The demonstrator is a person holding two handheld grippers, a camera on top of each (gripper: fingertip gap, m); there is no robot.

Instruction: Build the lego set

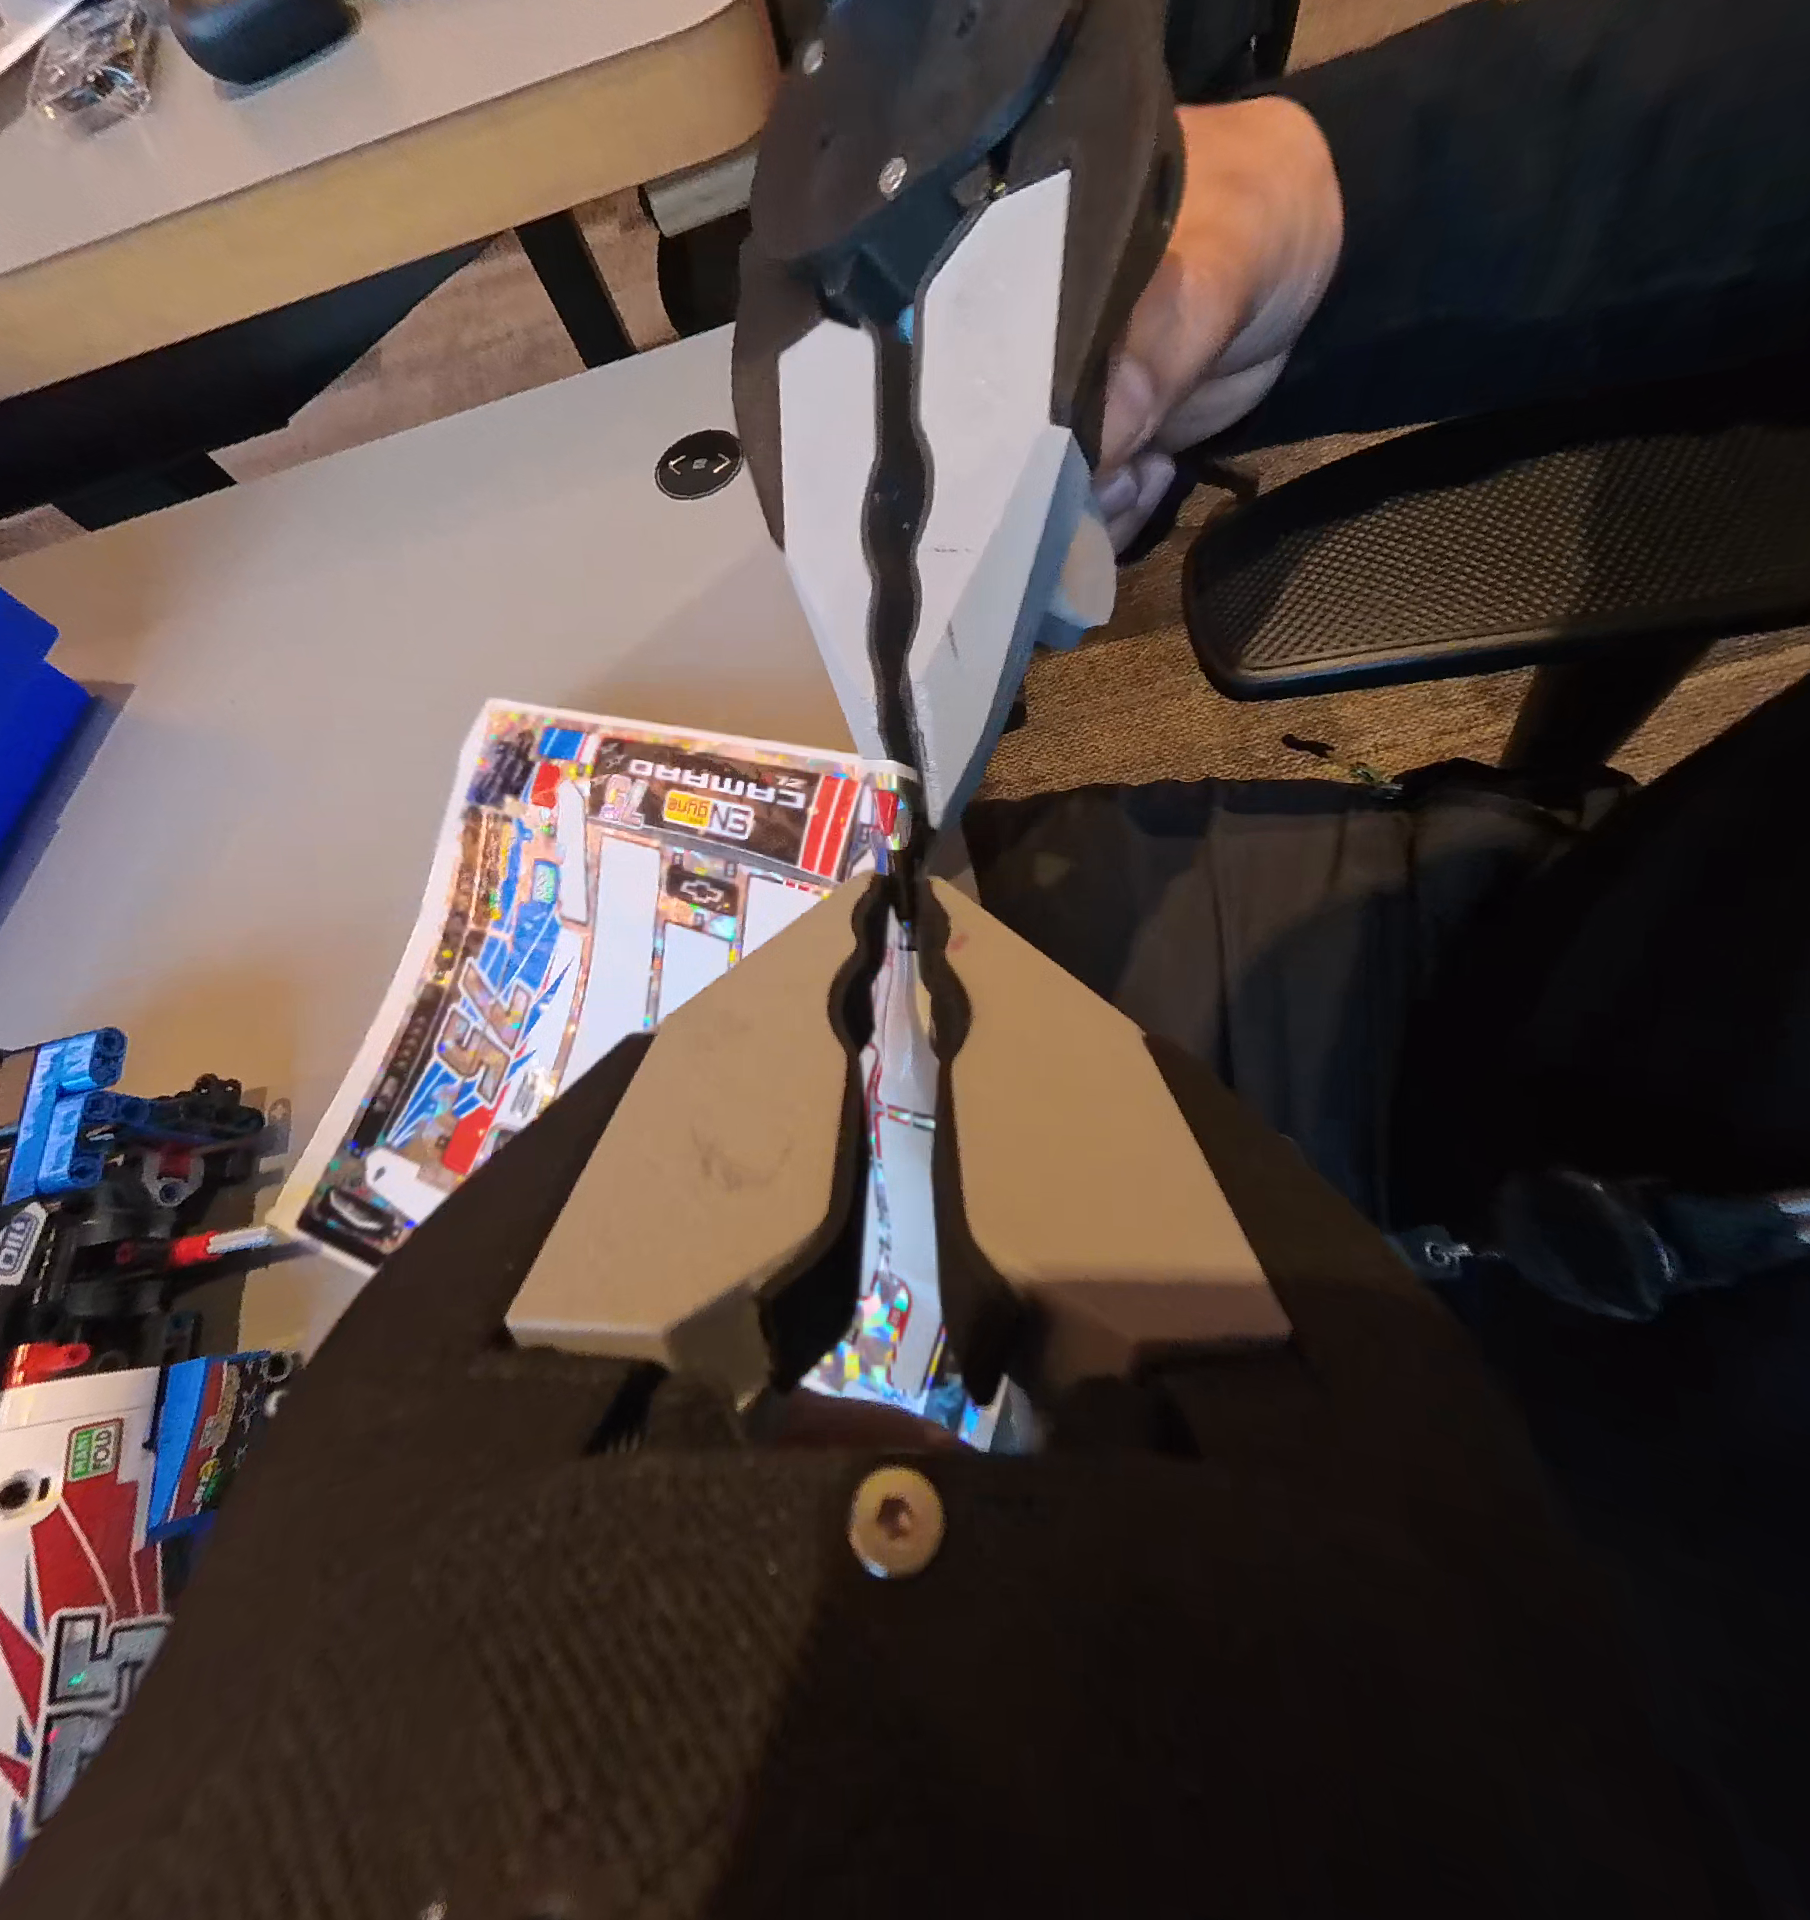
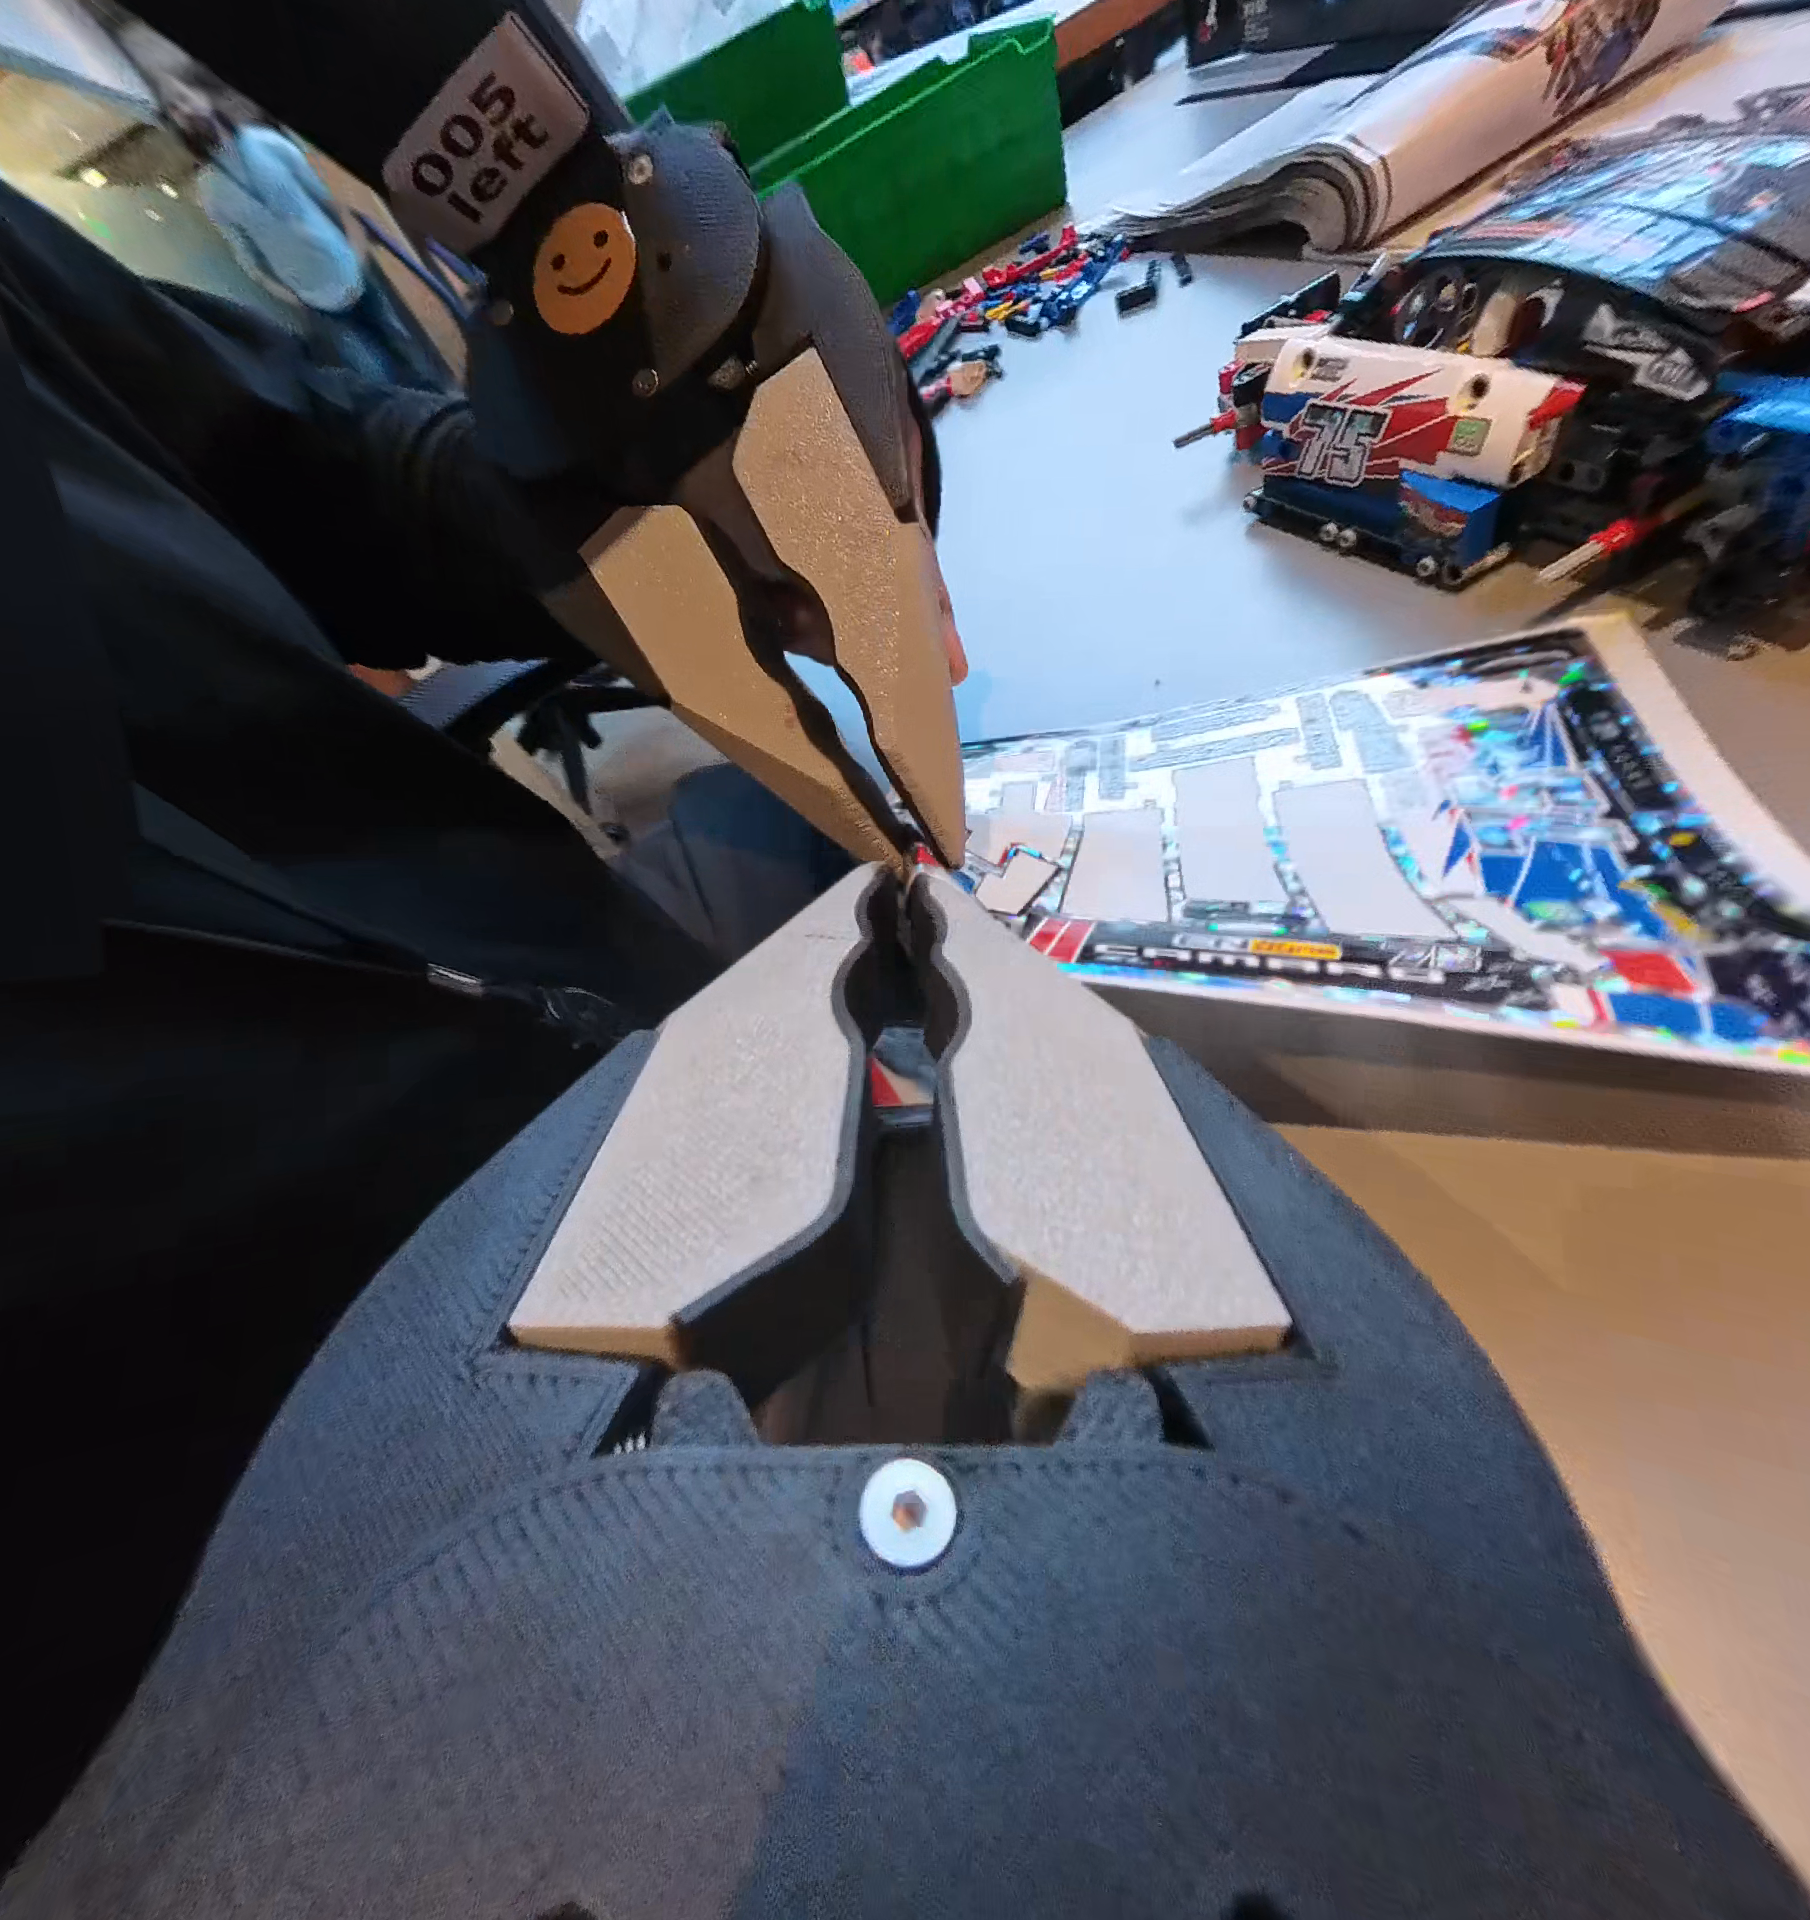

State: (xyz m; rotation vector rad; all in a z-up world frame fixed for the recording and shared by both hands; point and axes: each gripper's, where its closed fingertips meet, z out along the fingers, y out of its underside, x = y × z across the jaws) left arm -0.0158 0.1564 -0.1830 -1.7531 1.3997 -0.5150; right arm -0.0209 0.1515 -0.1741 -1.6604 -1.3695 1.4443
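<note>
The glossy, holographic sticker sheet lies curled at the white table's near edge, just beside the partly built blue, white and red brick car. At the sheet's overhanging corner, the left gripper and right gripper meet tip to tip, both clenched on it.

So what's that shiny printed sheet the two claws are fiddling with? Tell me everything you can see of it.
The sticker sheet is glossy white paper with a glittery holographic background and blue, red and black decals; several blank white gaps show where stickers have gone. It curls upward and overhangs the table edge. At its near corner the left claw and right claw meet tip to tip, both shut, pinching there. Whether they hold the sheet or one peeled sticker is unclear.
</note>
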